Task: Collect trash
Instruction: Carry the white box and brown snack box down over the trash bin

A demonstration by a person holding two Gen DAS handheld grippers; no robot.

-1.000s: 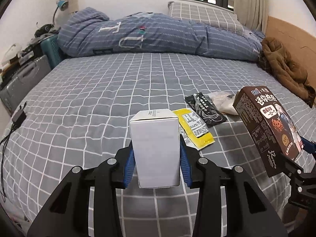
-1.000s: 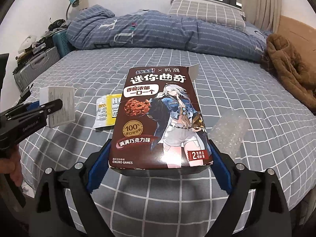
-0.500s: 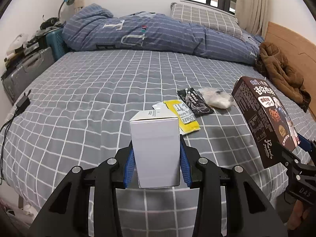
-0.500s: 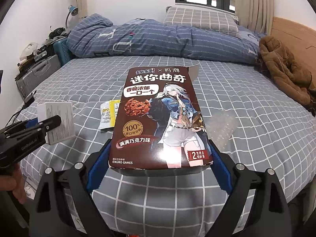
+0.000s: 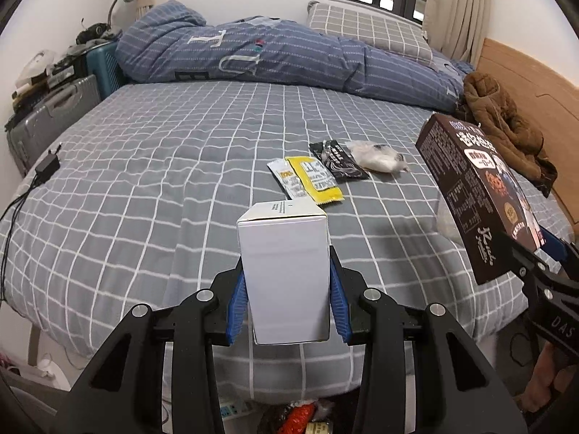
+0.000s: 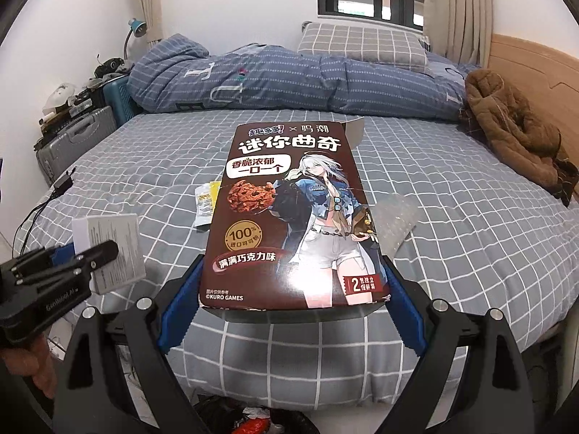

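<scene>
- The left gripper (image 5: 286,300) pinches a small white box (image 5: 286,275) between its blue pads, holding it upright above the near edge of the bed (image 5: 144,181).
- The right gripper (image 6: 289,303) clamps a wide brown cookie box (image 6: 289,217) by its long sides, fingers spread far apart, also above the near edge.
- Still lying on the bed toward its right side: a yellow sachet (image 5: 315,181), a white sachet (image 5: 286,181) touching it, a black wrapper (image 5: 338,161) and a crumpled clear plastic piece (image 5: 376,155).
- A brown jacket (image 5: 506,126) is heaped at the far right edge.
</scene>
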